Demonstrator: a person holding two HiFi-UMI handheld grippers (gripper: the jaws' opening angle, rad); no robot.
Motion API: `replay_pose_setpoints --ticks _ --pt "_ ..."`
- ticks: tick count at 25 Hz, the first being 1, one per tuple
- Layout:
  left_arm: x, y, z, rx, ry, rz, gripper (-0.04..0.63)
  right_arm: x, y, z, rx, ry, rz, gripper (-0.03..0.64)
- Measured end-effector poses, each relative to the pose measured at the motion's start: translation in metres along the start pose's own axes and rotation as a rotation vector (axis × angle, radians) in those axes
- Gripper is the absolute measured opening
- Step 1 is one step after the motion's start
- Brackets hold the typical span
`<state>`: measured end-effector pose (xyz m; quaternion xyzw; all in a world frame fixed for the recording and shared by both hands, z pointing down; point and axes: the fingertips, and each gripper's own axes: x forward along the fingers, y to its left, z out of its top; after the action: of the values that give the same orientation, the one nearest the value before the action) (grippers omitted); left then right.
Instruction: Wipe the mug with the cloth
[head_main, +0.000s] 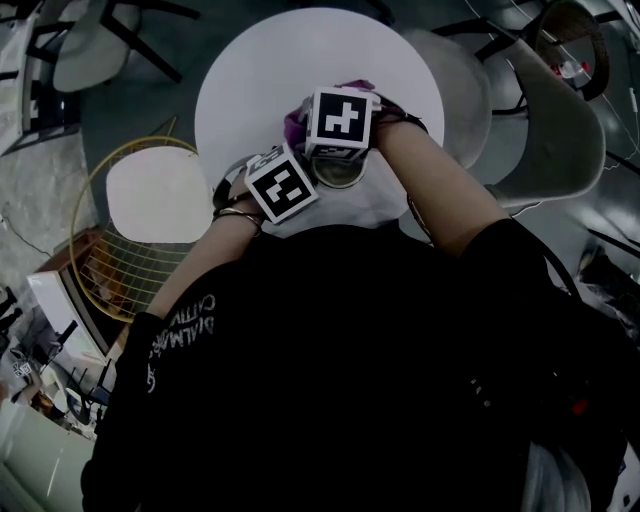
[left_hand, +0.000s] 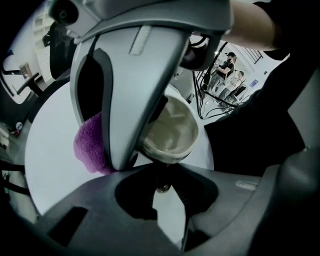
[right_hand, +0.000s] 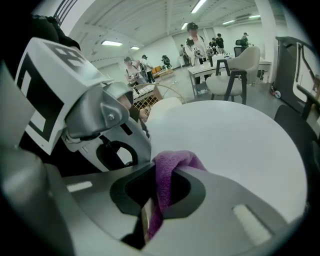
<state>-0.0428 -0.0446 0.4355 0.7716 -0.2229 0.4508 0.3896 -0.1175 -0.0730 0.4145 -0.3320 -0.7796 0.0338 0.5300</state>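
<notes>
Head view: round white table (head_main: 250, 80), mug (head_main: 340, 172) near its near edge. Left gripper (left_hand: 162, 172) clamped on mug. Right gripper (right_hand: 159, 172) clamped on purple cloth (right_hand: 176, 160), just beside mug.

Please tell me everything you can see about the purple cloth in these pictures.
The cloth is purple, soft and fuzzy like terry towel. It is bunched, not spread out. The right hand-held gripper is shut on it: a fold sticks out past the jaws and a strip runs back between them. It is held over the white round table, beside the mug; contact with the mug is hidden.
</notes>
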Motion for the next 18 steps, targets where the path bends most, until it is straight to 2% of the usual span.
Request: replay_pose_setpoints --ticks 18 --pt "0.002 0.0 0.004 0.03 0.013 0.041 0.078 0.012 -0.007 -0.006 0.097 -0.007 0.07 0.028"
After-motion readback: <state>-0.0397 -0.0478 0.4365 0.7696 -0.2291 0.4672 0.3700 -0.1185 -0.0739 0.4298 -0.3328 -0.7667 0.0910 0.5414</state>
